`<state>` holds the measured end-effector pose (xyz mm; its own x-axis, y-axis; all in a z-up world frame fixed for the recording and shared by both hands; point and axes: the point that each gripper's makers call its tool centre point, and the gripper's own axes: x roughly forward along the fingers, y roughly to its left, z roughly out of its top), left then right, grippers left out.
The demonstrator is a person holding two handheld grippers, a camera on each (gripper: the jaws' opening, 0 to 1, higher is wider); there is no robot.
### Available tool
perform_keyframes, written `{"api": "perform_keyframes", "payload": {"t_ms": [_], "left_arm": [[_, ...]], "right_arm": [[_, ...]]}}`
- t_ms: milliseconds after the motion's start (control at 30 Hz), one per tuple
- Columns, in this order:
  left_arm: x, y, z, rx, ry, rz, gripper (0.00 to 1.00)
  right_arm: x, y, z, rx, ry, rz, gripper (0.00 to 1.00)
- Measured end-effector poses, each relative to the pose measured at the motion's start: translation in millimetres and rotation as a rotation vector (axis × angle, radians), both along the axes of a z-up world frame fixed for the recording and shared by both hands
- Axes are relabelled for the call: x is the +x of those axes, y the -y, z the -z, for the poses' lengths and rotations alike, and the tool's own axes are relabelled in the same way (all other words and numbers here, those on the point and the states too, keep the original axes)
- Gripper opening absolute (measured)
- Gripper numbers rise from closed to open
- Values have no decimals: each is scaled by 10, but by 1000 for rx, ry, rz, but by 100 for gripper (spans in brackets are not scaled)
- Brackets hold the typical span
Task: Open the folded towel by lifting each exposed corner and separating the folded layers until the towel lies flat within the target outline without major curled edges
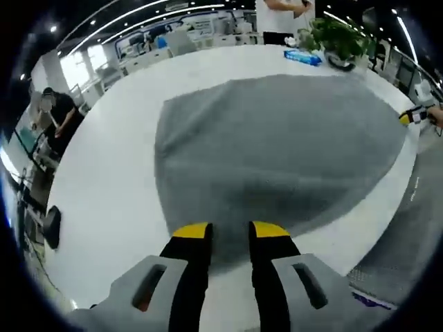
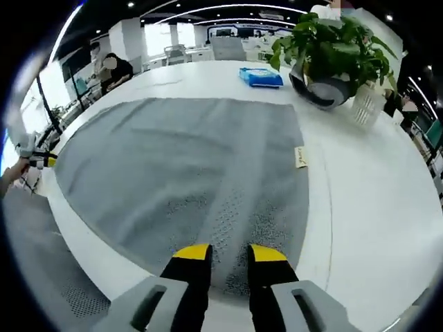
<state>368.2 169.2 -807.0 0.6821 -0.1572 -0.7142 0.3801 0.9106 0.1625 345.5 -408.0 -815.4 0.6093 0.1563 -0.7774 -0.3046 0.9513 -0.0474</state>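
A grey towel point(image 1: 277, 152) lies spread open on the round white table point(image 1: 104, 187), its surface mostly smooth. My left gripper point(image 1: 230, 235) stands at the towel's near edge, its yellow-tipped jaws a narrow gap apart with towel showing between them. In the right gripper view the towel point(image 2: 187, 166) carries a small tan label point(image 2: 300, 156) on its right edge. My right gripper point(image 2: 230, 257) hovers over that end's near edge, jaws likewise slightly apart. Each gripper appears small at the towel's far corner in the other view: right gripper point(image 1: 410, 117), left gripper point(image 2: 41, 160).
A potted plant point(image 2: 332, 52) and a blue packet point(image 2: 261, 77) sit on the table beyond the towel. A white basket point(image 2: 367, 104) stands beside the plant. People stand around the table point(image 1: 59, 114). A black object point(image 1: 52, 226) hangs at the table's left edge.
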Motion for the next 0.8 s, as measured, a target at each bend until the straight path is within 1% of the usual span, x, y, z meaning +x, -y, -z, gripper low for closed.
{"api": "perform_keyframes", "payload": {"t_ms": [33, 67, 133, 167, 200, 233, 300, 333, 367, 433, 500, 533, 567, 600, 633, 667, 700, 733, 767, 800], "left_arm": [[-38, -39, -6, -28, -16, -47, 21], [-49, -58, -4, -40, -19, -58, 21], [-68, -121, -32, -62, -6, -51, 23], [-66, -155, -30, -76, -7, -72, 24], [-86, -194, -17, -100, -22, -102, 25], [-91, -213, -11, -100, -28, -100, 25], [-121, -245, 1, -100, -34, -90, 26], [-127, -271, 3, -108, -32, -91, 26], [-132, -276, 3, -116, -32, -95, 26], [-136, -261, 6, -118, -29, -90, 26], [-138, -249, 1, -113, -21, -93, 26], [-137, -253, 0, -120, -20, -106, 27], [-134, -247, 1, -151, -13, -138, 27], [-132, -243, 4, -178, -11, -165, 27], [-128, -243, -4, -213, -9, -198, 28], [-123, -248, -12, -223, -6, -215, 28], [-130, -246, -20, -244, -12, -246, 30], [-111, -212, -80, -290, 3, -276, 34], [-91, -190, -149, -307, 29, -278, 38], [-47, -161, -313, -322, 96, -278, 43]], "right_arm": [[-45, 3, -11, 38, 1, 17, 18], [-18, 36, -7, 58, 13, 25, 18], [-25, 78, -1, 63, 26, 11, 17], [-27, 102, -1, 65, 30, 9, 17], [-55, 69, -13, 66, 31, 5, 16], [-68, 81, -11, 62, 32, 5, 15], [-73, 131, -3, 64, 53, -10, 14], [-85, 87, -8, 72, 65, -18, 14], [-93, 75, -9, 73, 81, -24, 13], [-64, 149, 3, 82, 102, -29, 13], [-67, 148, 6, 94, 113, -25, 13], [-59, 154, 11, 97, 118, -23, 13], [-51, 155, 8, 103, 122, -18, 13], [-48, 124, -2, 129, 124, 15, 14], [-46, 109, -8, 153, 120, 47, 16], [-44, 81, -19, 172, 114, 68, 19], [-36, 31, -53, 175, 120, 58, 27], [-5, -26, -129, 171, 149, 52, 36], [30, -58, -207, 169, 183, 45, 46], [62, -123, -354, 183, 229, 47, 55]]}}
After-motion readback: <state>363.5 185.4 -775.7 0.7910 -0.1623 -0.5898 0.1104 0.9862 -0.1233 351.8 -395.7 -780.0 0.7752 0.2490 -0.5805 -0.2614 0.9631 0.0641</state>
